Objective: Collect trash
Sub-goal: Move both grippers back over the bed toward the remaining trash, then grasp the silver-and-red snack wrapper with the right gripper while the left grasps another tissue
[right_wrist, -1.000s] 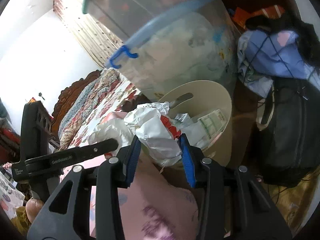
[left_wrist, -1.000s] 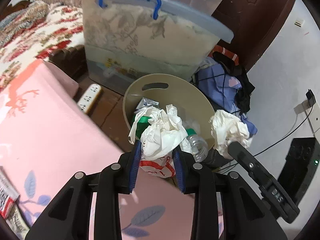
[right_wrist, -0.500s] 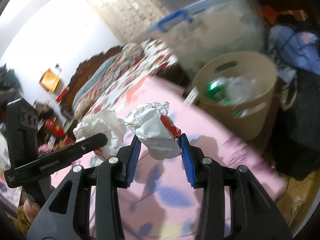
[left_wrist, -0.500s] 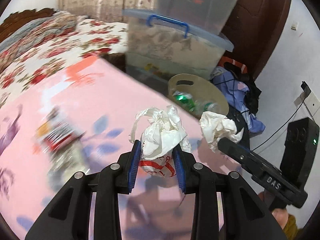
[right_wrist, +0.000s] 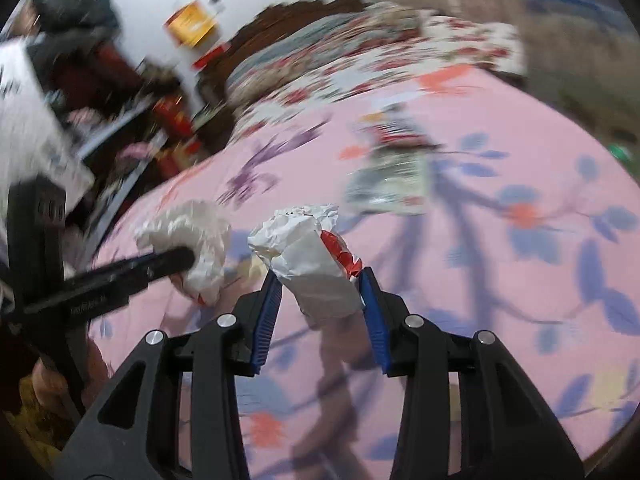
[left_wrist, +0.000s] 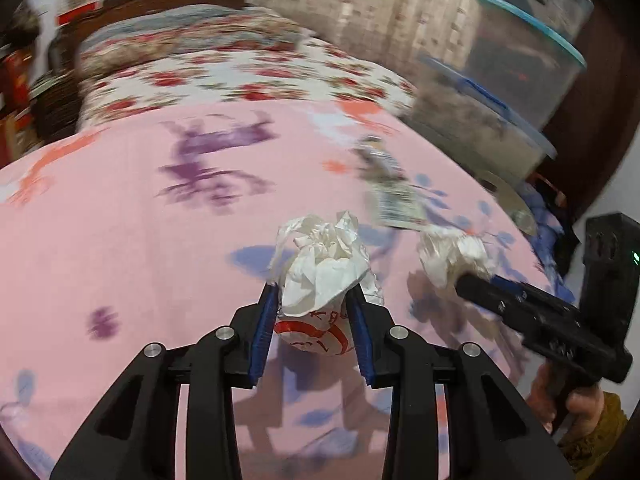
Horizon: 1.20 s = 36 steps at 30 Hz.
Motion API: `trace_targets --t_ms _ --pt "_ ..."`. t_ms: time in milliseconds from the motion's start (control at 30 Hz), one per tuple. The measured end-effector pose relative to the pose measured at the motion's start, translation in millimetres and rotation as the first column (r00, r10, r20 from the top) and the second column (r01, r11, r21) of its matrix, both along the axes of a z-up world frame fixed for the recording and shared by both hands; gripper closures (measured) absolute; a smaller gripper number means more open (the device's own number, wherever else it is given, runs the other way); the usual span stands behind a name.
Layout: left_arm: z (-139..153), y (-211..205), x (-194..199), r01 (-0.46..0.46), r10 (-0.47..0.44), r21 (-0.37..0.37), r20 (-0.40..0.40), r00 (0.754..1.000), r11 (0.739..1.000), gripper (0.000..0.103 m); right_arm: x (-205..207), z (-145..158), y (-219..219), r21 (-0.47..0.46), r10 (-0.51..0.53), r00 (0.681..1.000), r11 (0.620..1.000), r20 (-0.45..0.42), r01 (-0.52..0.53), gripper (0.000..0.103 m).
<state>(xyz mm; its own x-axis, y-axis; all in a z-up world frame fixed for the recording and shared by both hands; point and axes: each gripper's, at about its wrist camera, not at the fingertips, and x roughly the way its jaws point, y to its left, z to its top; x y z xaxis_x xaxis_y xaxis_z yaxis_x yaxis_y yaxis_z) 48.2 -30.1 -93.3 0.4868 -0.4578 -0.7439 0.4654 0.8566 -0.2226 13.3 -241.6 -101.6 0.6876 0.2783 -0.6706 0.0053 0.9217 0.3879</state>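
Trash sits in both grippers above the pink bedspread [left_wrist: 120, 240]. Left first: the left gripper [left_wrist: 312, 320] has its fingers [left_wrist: 262, 332] part closed on a crumpled white wrapper with red print [left_wrist: 324, 276]. At about two o'clock from it, a flat printed packet [left_wrist: 394, 196] lies loose on the bed. The right gripper [right_wrist: 320, 300] clamps a second crumpled white-and-red wad [right_wrist: 308, 260] just as firmly. I judge both loads belong in the beige bin [left_wrist: 516, 204], whose rim peeks out at the bed's edge near three o'clock. Best to keep both grips firm, carry each wad right over that rim, then let go.
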Motion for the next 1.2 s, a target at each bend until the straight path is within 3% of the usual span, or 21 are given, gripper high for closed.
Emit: trace_targets --t_ms 200,333,400,467,600,733,867,967,1033,1067,1133,1200 --pt "-6.1 52.0 1.9 -0.112 0.112 -0.027 -0.013 0.994 0.993 0.067 9.7 -6.0 52.2 -0.115 0.107 0.994 0.987 -0.032 -0.11 0.059" --pt "-10.8 68.1 6.4 -0.129 0.124 -0.096 -0.056 0.991 0.987 0.067 18.4 -11.9 55.6 -0.172 0.062 0.996 0.983 -0.06 -0.071 0.051" --pt "-11.0 67.5 6.7 -0.119 0.113 -0.104 -0.059 0.992 0.987 0.067 20.8 -12.5 50.3 -0.149 0.056 0.995 0.986 -0.082 -0.068 0.04" --pt "-11.5 65.1 7.5 -0.104 0.098 -0.111 -0.064 0.993 0.988 0.067 19.3 -3.1 37.9 -0.087 0.058 0.997 0.994 -0.045 -0.062 0.022" --pt "-11.5 56.7 8.2 -0.085 0.079 -0.104 -0.062 0.995 0.991 0.067 22.7 21.0 -1.8 0.026 -0.017 0.998 1.0 0.064 0.016 0.02" --pt "-12.0 44.5 10.4 -0.068 0.062 -0.101 -0.065 0.996 0.993 0.067 62.6 22.2 -37.2 -0.062 -0.114 0.993 0.991 0.025 0.116 0.025" --pt "-12.3 37.8 10.4 -0.054 0.049 -0.088 -0.064 0.997 0.995 0.067 112.4 -5.6 -50.6 -0.132 -0.116 0.987 0.986 -0.109 0.101 0.025" --pt "-12.0 36.1 11.9 -0.055 0.05 -0.081 -0.067 0.997 0.995 0.066 140.0 -24.1 -43.0 -0.215 -0.107 0.982 0.974 -0.157 0.072 0.024" --pt "-12.6 36.3 13.7 -0.06 0.053 -0.081 -0.077 0.996 0.995 0.066 145.8 -24.7 -37.1 -0.235 -0.09 0.986 0.97 -0.139 0.055 0.034" --pt "-12.9 36.8 14.5 -0.062 0.056 -0.081 -0.079 0.995 0.995 0.065 142.4 -22.5 -33.5 -0.22 -0.081 0.989 0.974 -0.122 0.053 0.048" --pt "-13.5 38.1 15.7 -0.067 0.06 -0.08 -0.082 0.995 0.995 0.064 133.3 -18.1 -26.5 -0.161 -0.031 0.994 0.987 -0.105 0.014 0.065" --pt "-14.4 38.6 17.9 -0.07 0.063 -0.083 -0.086 0.994 0.994 0.063 119.2 -10.8 -18.6 -0.11 0.038 0.997 0.993 -0.071 -0.045 0.069"
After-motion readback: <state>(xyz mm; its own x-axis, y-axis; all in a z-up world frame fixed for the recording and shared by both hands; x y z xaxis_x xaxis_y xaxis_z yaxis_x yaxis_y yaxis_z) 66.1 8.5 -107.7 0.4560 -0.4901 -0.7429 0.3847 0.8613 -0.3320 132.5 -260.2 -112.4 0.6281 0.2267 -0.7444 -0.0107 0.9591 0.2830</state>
